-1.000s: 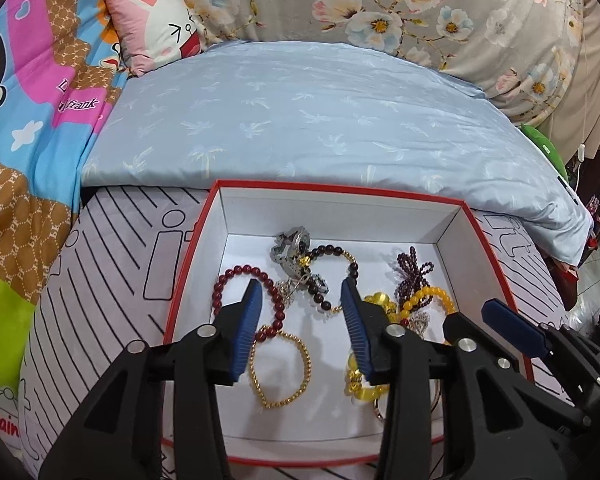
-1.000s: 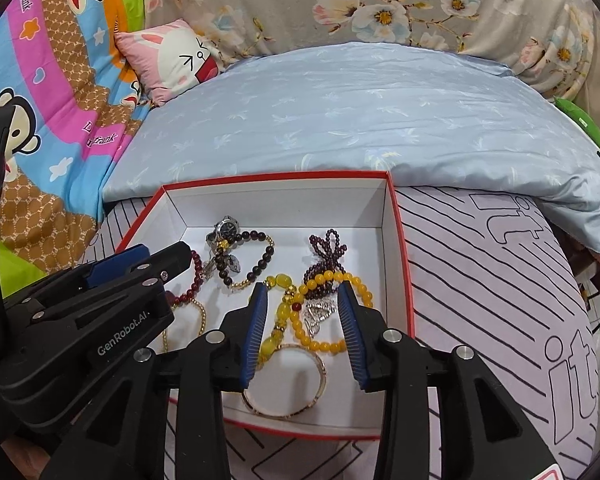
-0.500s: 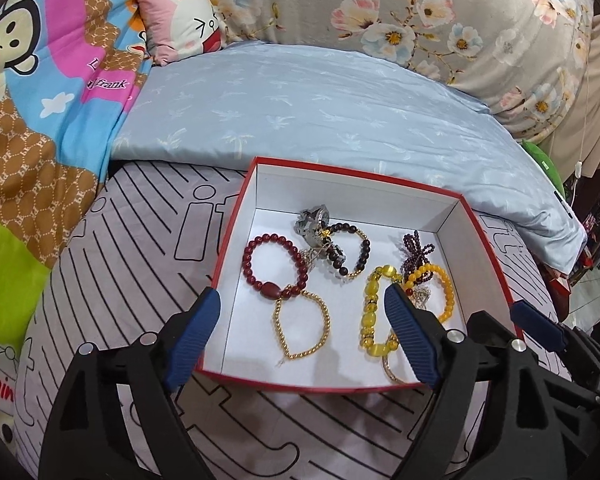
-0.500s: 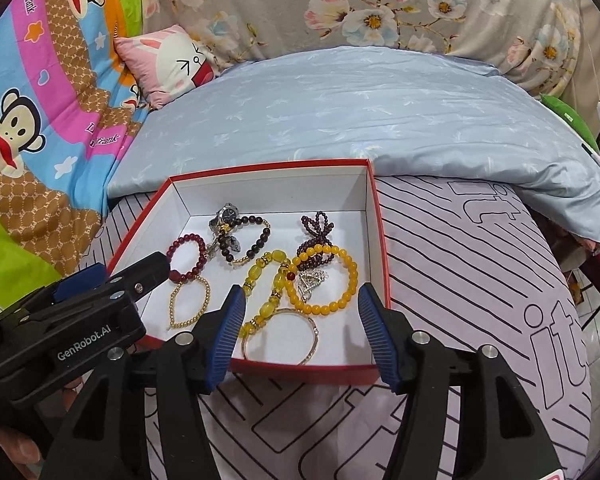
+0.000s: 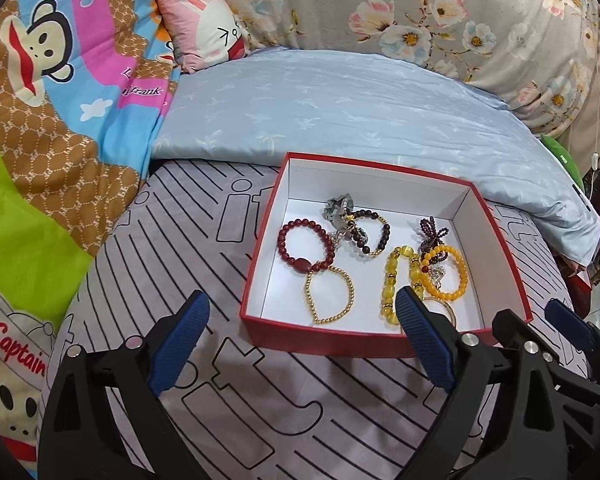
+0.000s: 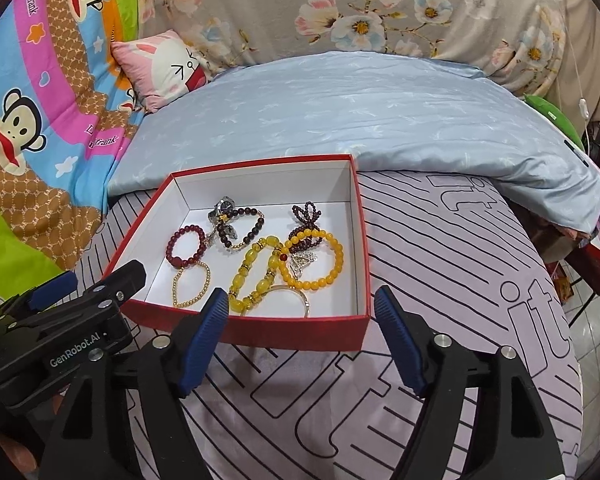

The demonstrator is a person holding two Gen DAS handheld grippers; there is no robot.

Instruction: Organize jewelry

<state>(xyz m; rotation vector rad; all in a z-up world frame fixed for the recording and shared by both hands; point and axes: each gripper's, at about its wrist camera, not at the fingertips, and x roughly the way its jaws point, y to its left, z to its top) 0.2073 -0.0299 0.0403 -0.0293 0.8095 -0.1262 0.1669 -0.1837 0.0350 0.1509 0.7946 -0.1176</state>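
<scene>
A red box with a white inside (image 5: 500, 240) (image 6: 362, 240) sits on a lilac striped sheet. It holds several bracelets: a dark red bead one (image 5: 302, 246) (image 6: 185, 246), a thin gold chain (image 5: 329, 294) (image 6: 191, 282), a dark bead one with a silver watch (image 5: 370, 230) (image 6: 240, 226), yellow stones (image 5: 396, 280) (image 6: 256, 276), orange beads (image 5: 446, 274) (image 6: 314, 258) and a purple cluster (image 5: 432, 232) (image 6: 304, 218). My left gripper (image 5: 302, 340) is open and empty, near the box's front wall. My right gripper (image 6: 300, 334) is open and empty, also before the front wall.
A light blue quilt (image 5: 340, 108) (image 6: 360, 108) lies behind the box. A cartoon monkey blanket (image 5: 60, 92) lies at the left, with a pink pillow (image 5: 204, 36) (image 6: 164, 68). The bed's edge drops off at the right (image 6: 588, 320). The left gripper's body shows in the right wrist view (image 6: 68, 328).
Both grippers have opened wide and pulled back out of the box toward me. The bracelets stay lying in the box.
</scene>
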